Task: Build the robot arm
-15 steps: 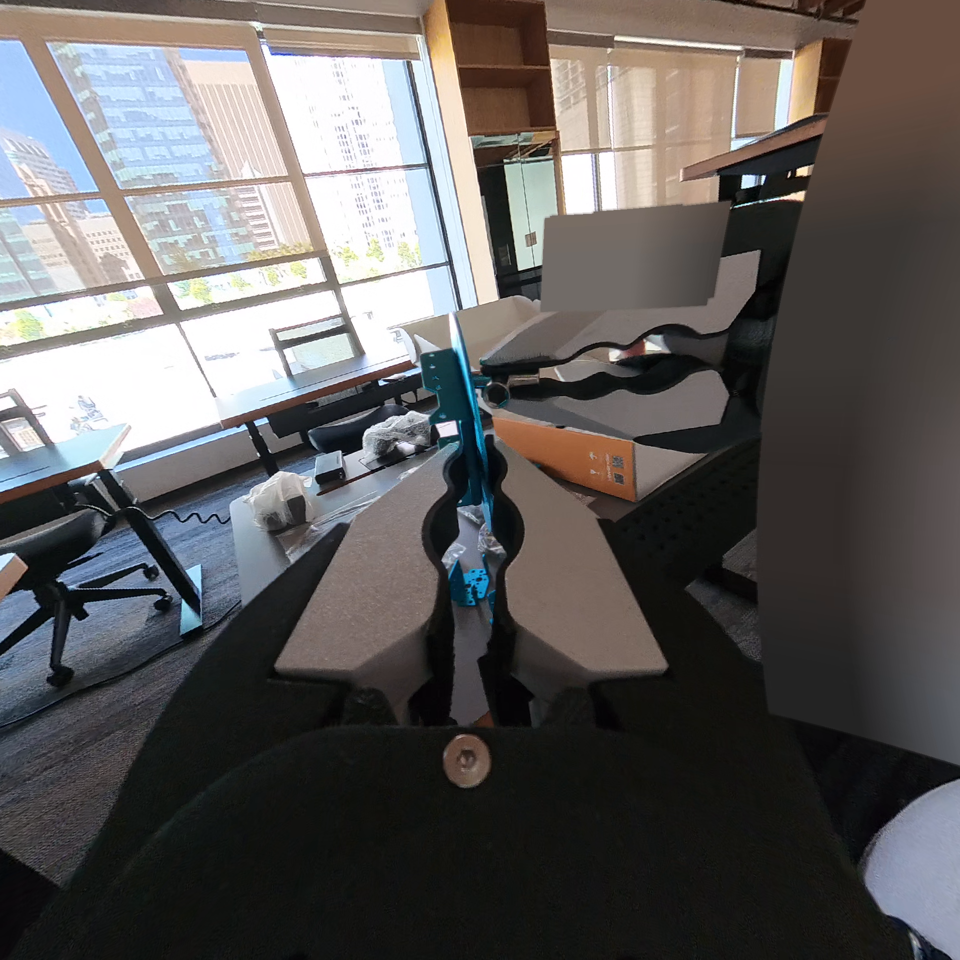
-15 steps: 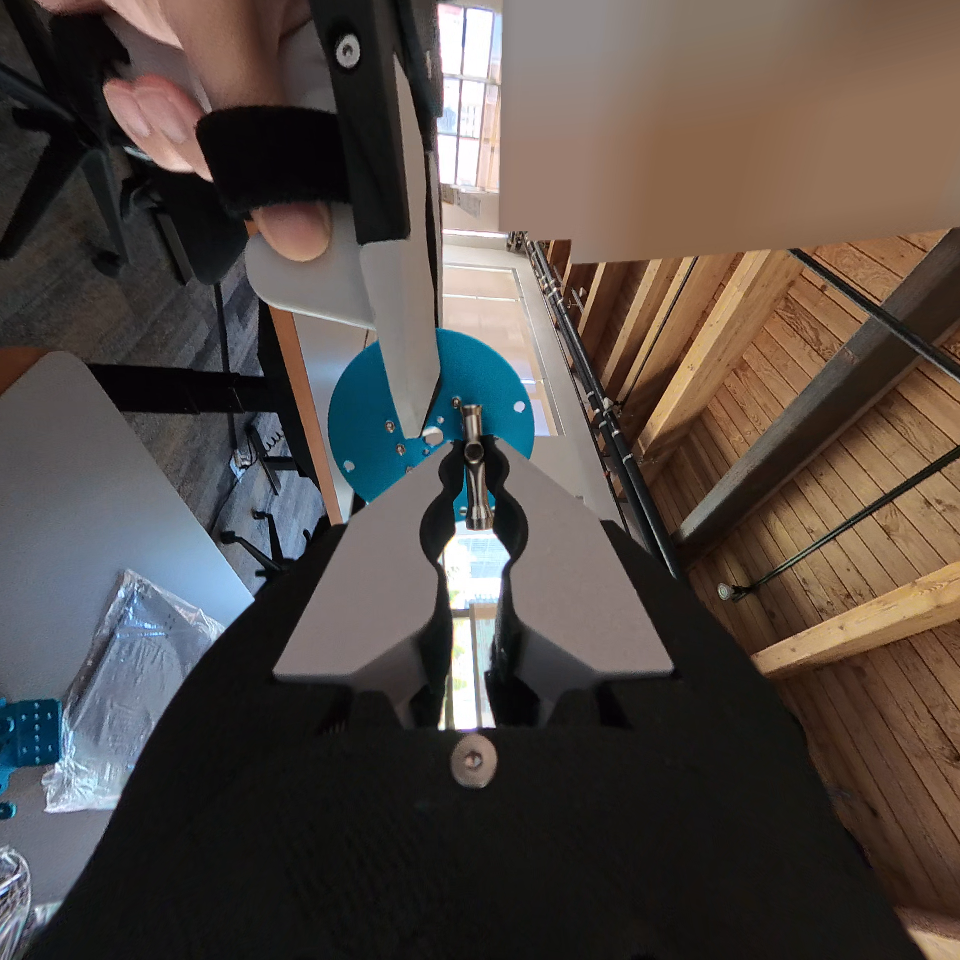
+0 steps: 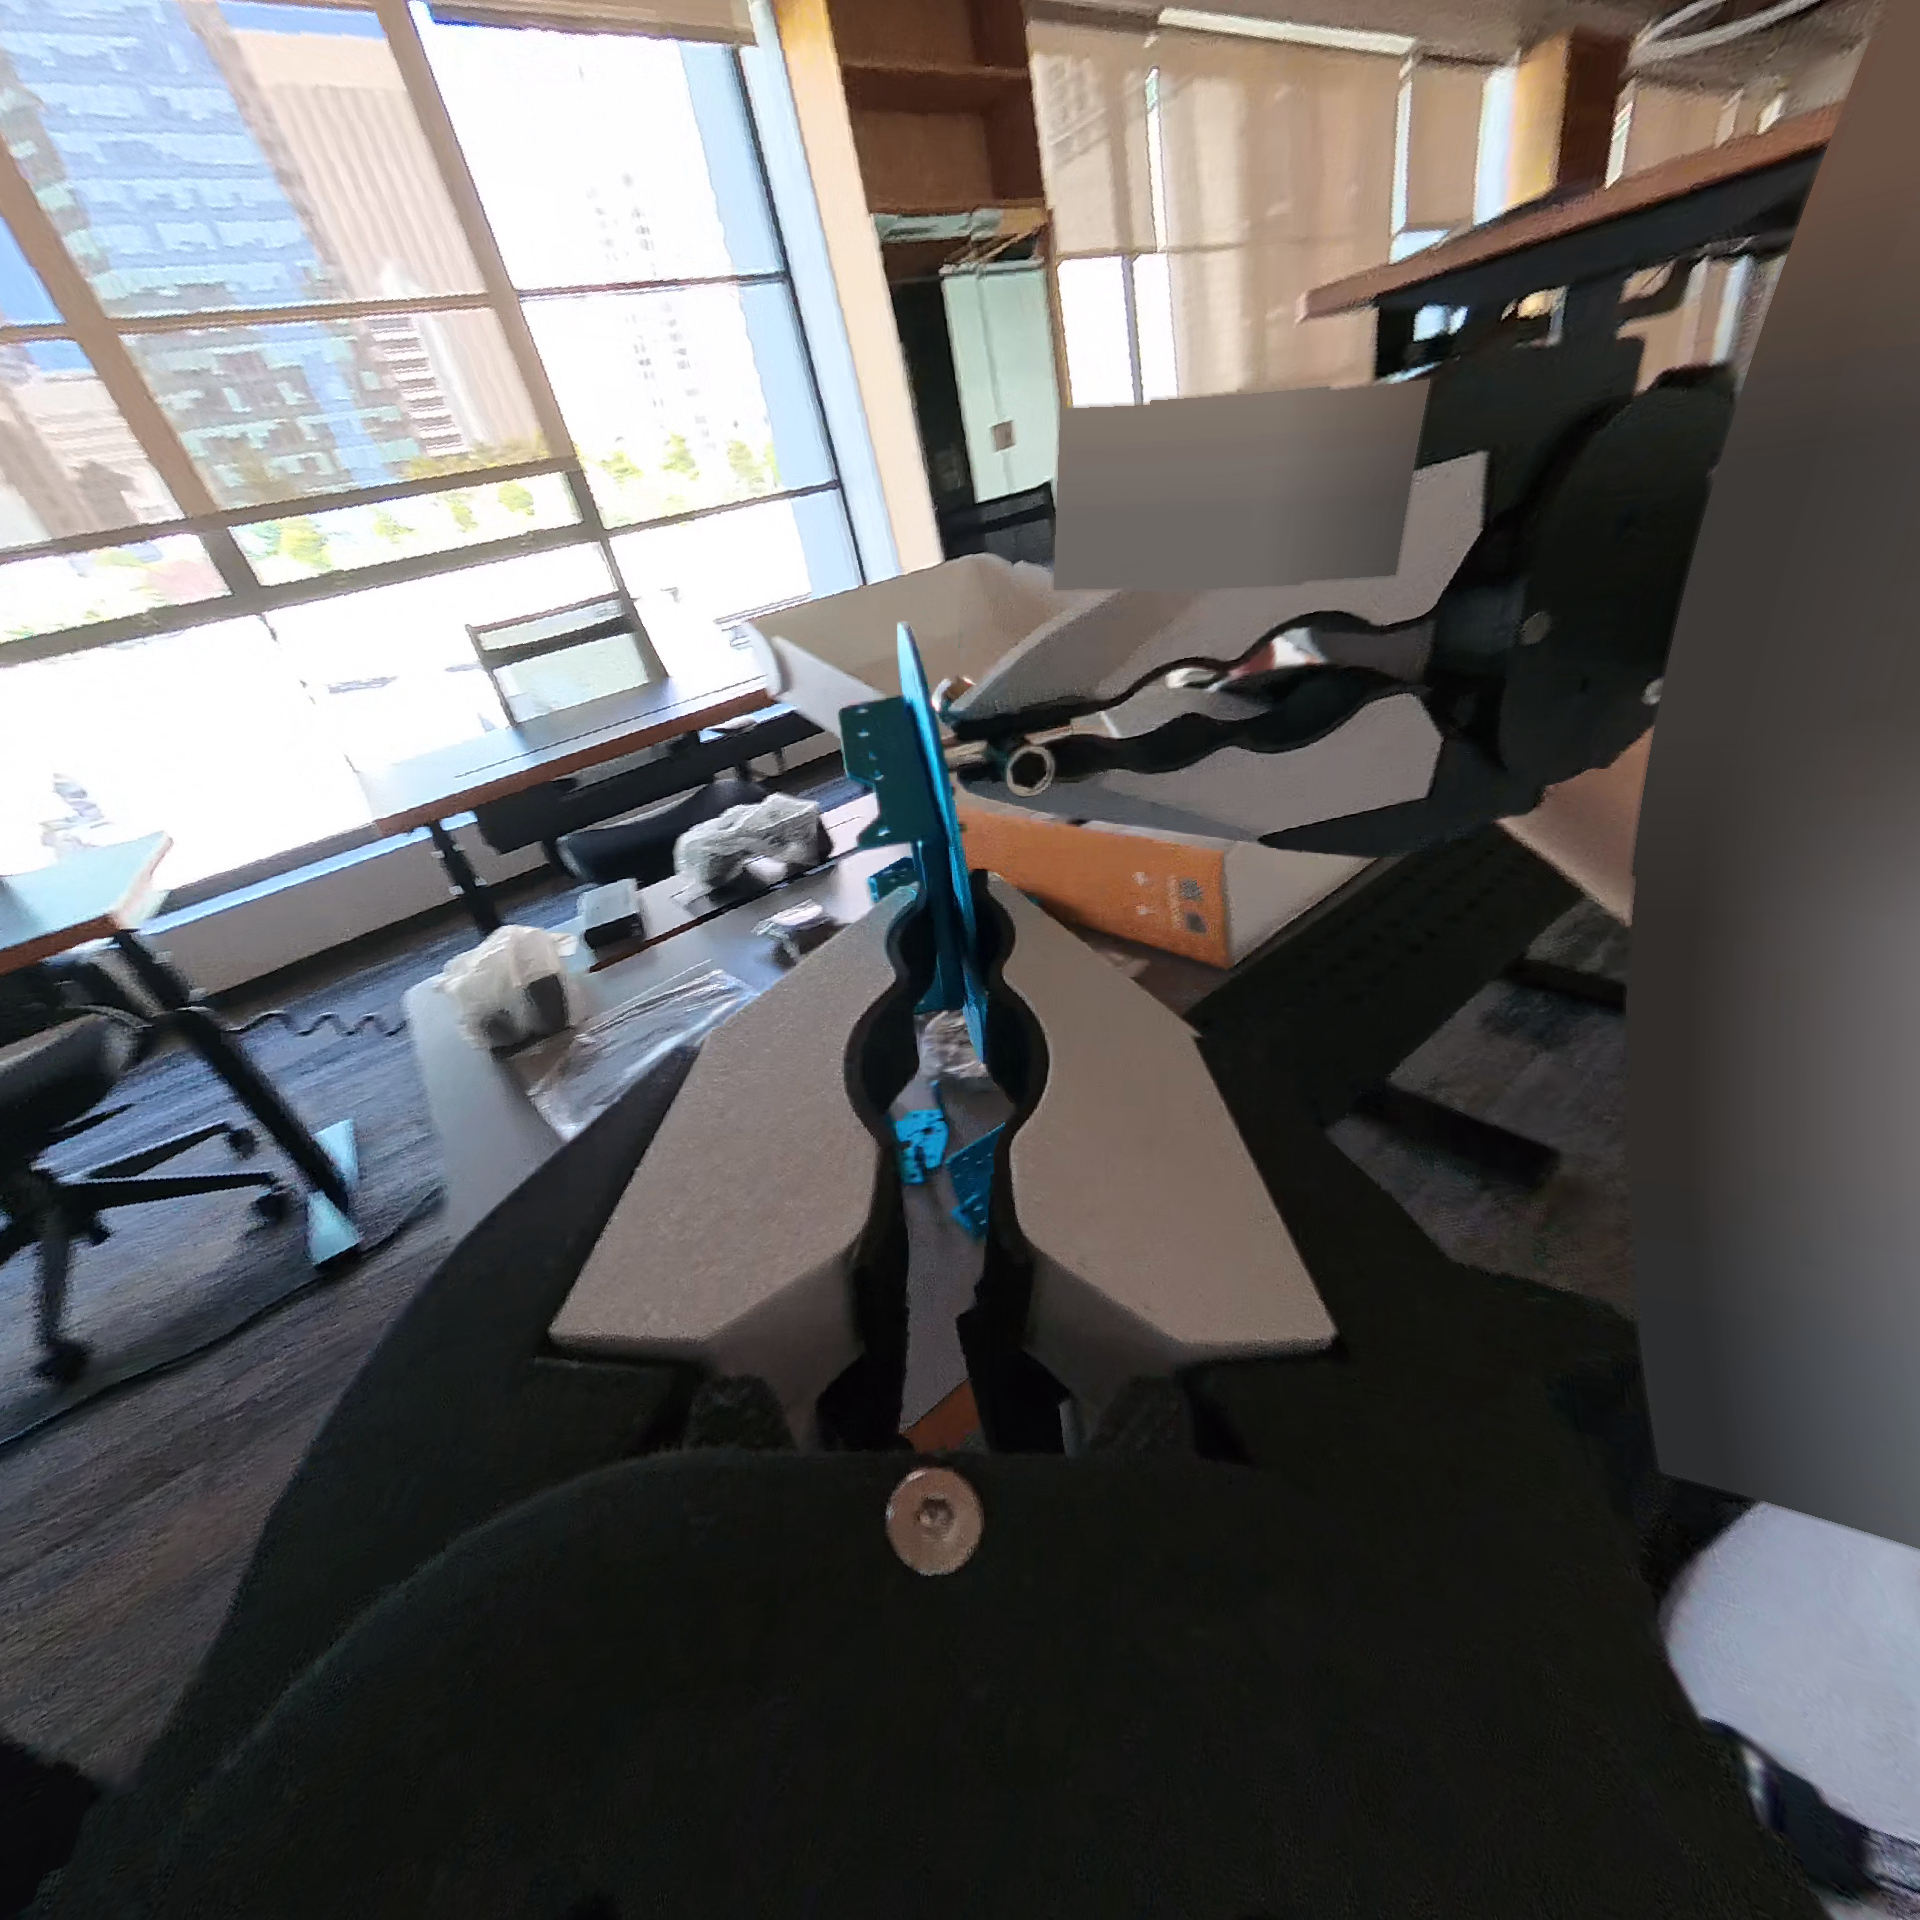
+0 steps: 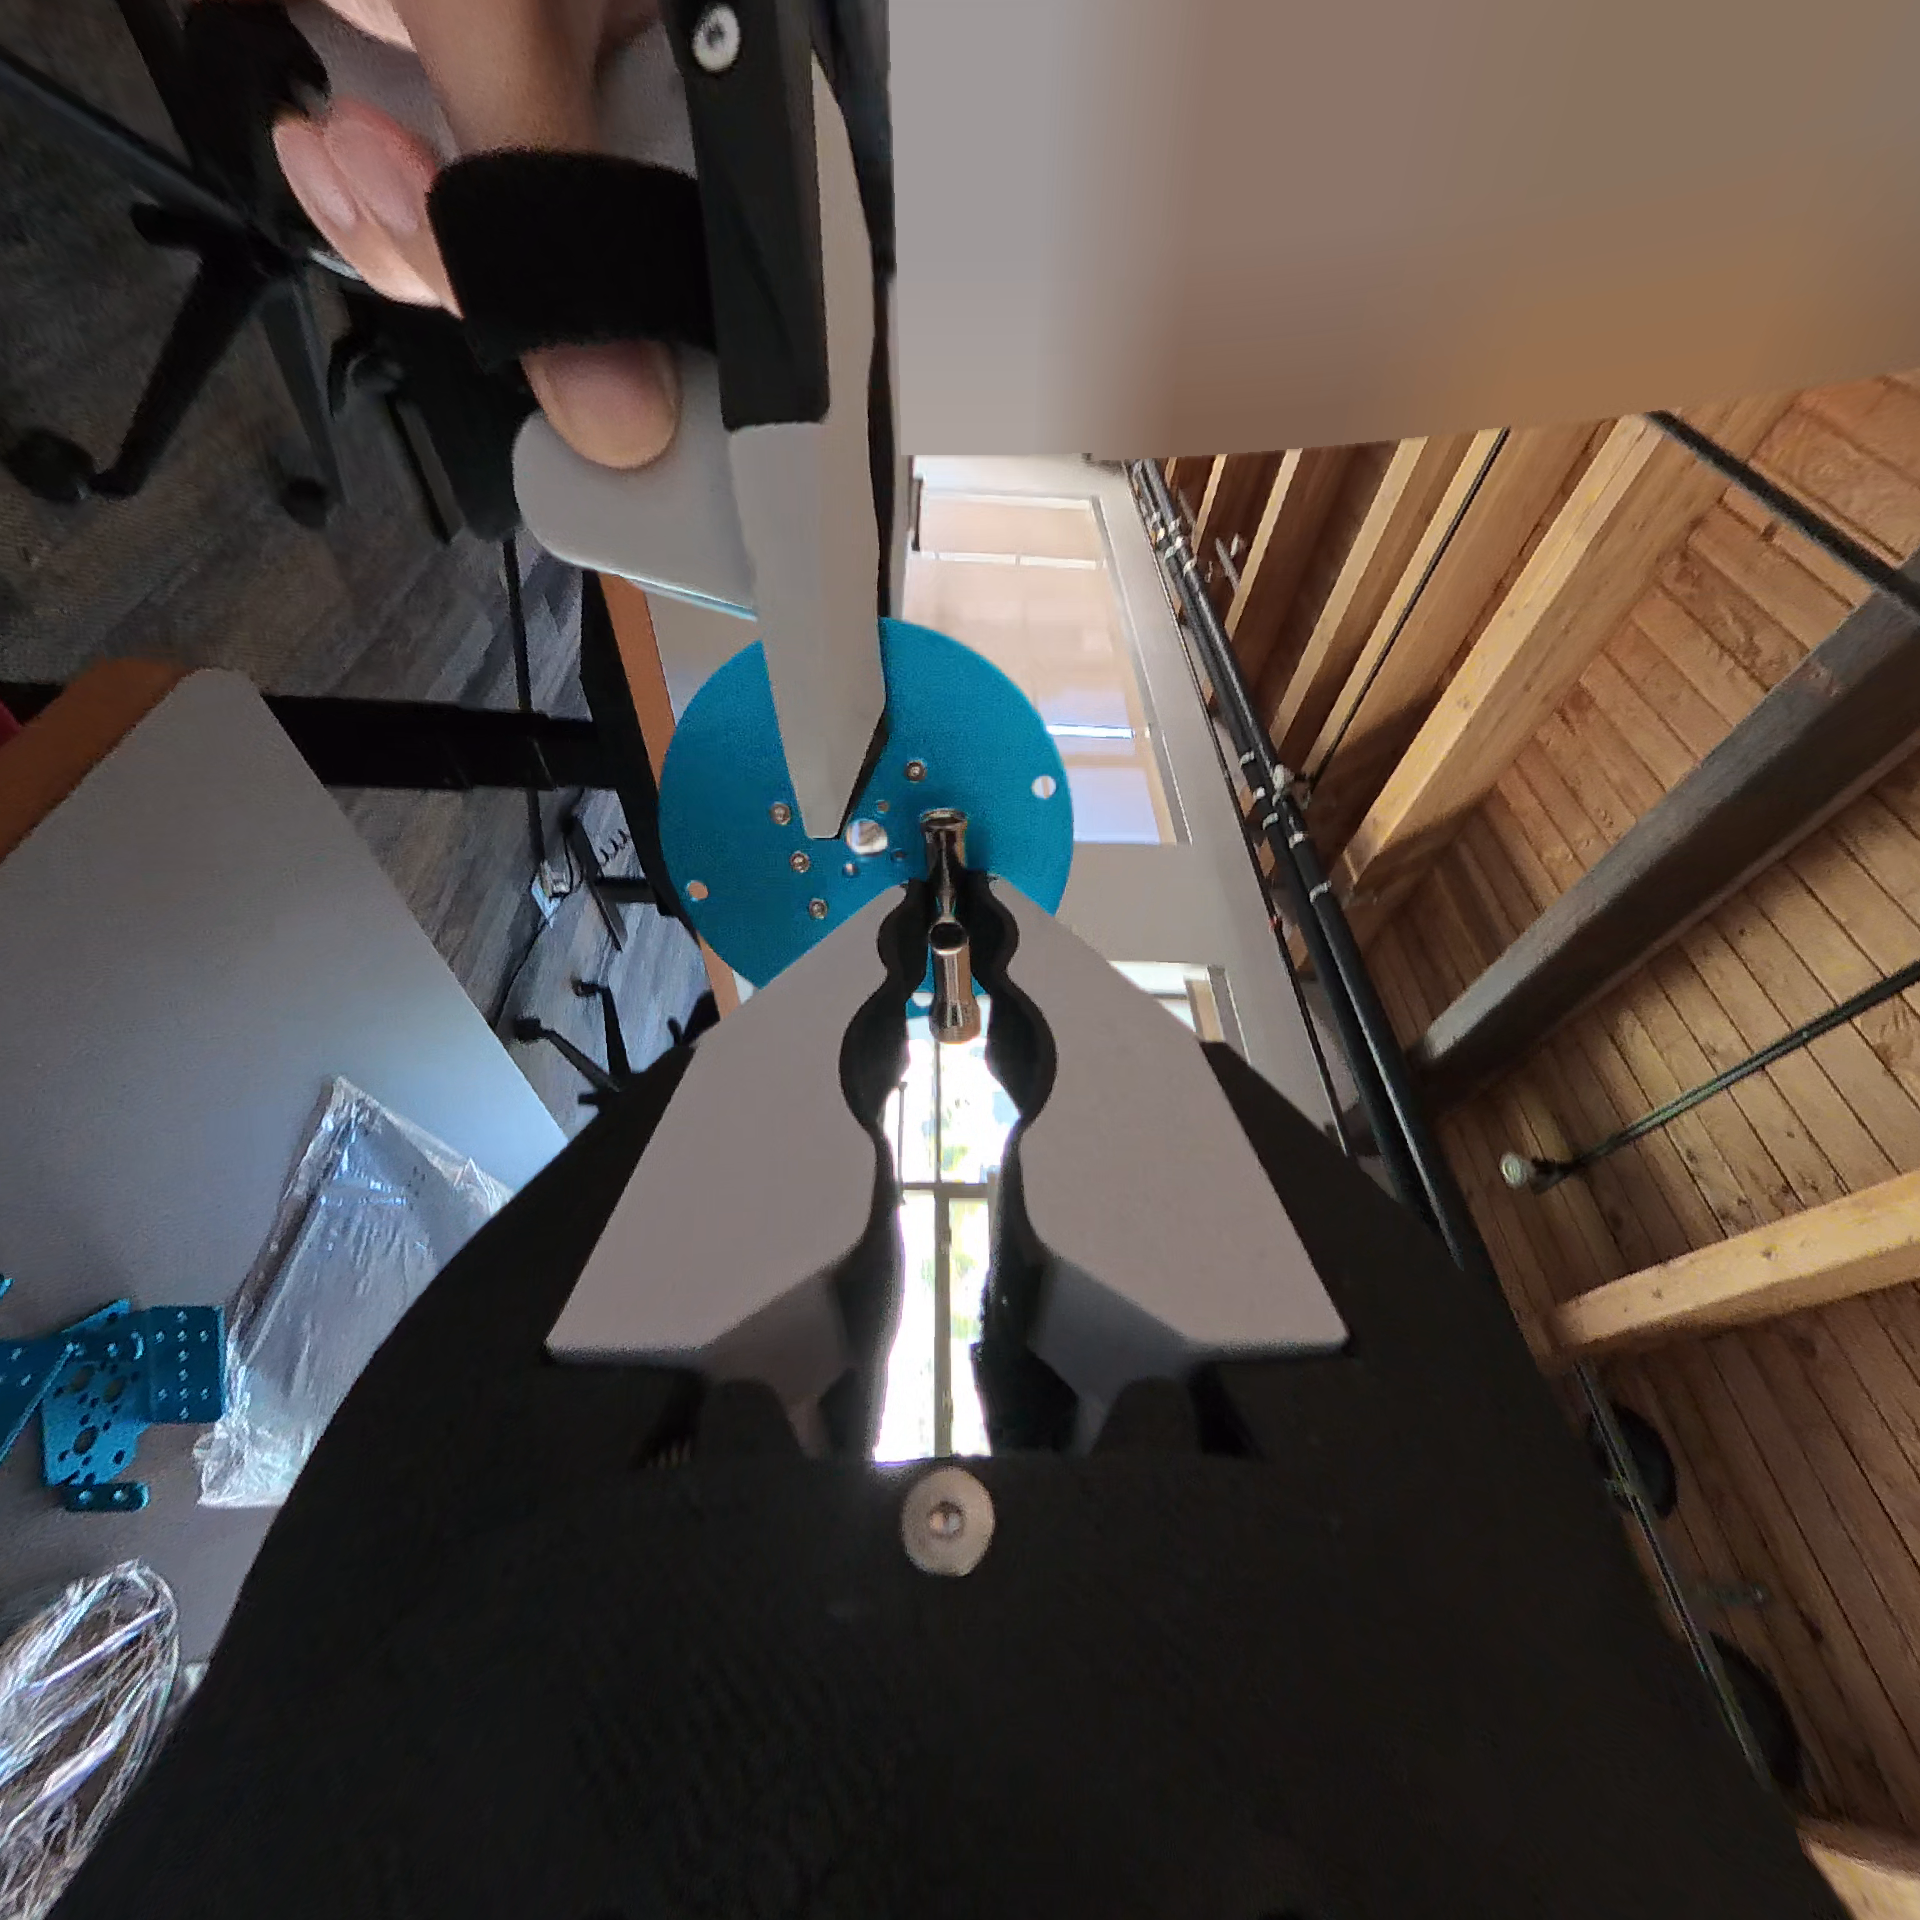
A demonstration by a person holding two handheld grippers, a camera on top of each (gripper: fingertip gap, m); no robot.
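Since the blue round plate (image 4: 940,727) is what both tools meet at, I'll start there: it's held up in the air on edge, so the left wrist view only gets its thin rim (image 3: 928,790), while the right wrist view looks straight at its drilled face. The left gripper (image 3: 948,914) has its jaws pinched nearly together on the plate's lower edge, with a blue bracket fixed to the far side of the plate.

The right gripper (image 4: 948,904) is closed down on a small silver socket wrench (image 4: 948,935), a cross-shaped one. Its long axis runs straight out along the fingers and meets the plate face square-on, the front socket end touching or just shy of a bolt spot right of the centre hole; I can't tell if it's actually seated. In the left view that gripper (image 3: 971,732) comes in from the right, level with the upper half of the plate, so the right one is doing the reaching and the left is just the vise.

Compared with half a second earlier, the left view is swung a bit and slightly blurred, and in the right view the wrench tip sits a touch further right on the plate. Both grips look unchanged.

Below on the grey table (image 4: 156,935) are loose blue brackets (image 4: 104,1392) and crinkled plastic bags (image 4: 353,1226), and an orange-sided box (image 3: 1122,894) behind.
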